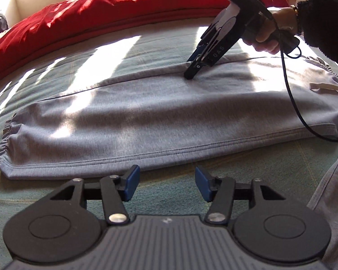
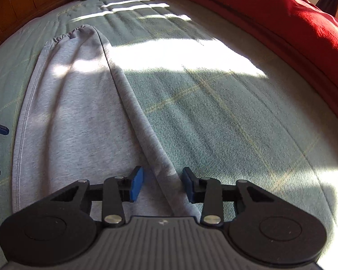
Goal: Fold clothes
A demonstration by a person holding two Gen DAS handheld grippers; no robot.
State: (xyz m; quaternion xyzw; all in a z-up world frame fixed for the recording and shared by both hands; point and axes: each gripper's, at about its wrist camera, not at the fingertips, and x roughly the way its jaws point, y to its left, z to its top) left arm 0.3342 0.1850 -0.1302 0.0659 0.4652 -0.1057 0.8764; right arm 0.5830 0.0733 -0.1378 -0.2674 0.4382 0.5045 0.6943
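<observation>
Grey sweatpants (image 1: pixel 128 121) on bed; left fingers (image 1: pixel 133 181) empty, right fingers (image 2: pixel 138 183) straddling fold.

Grey sweatpants (image 1: pixel 128 121) lie flat on the green checked bed cover (image 2: pixel 214 112), legs folded one over the other. Elastic cuffs (image 1: pixel 5 132) are gathered at one end. A drawstring (image 1: pixel 324 88) shows at the waistband end.

Light: hard sun falls in bars across my bed (image 2: pixel 214 117), blowing out to white glare.
Shadows: soft-edged bands over the pants (image 1: pixel 146 112).
Edges: strong fisheye bending.
Focus: mostly sharp.
</observation>
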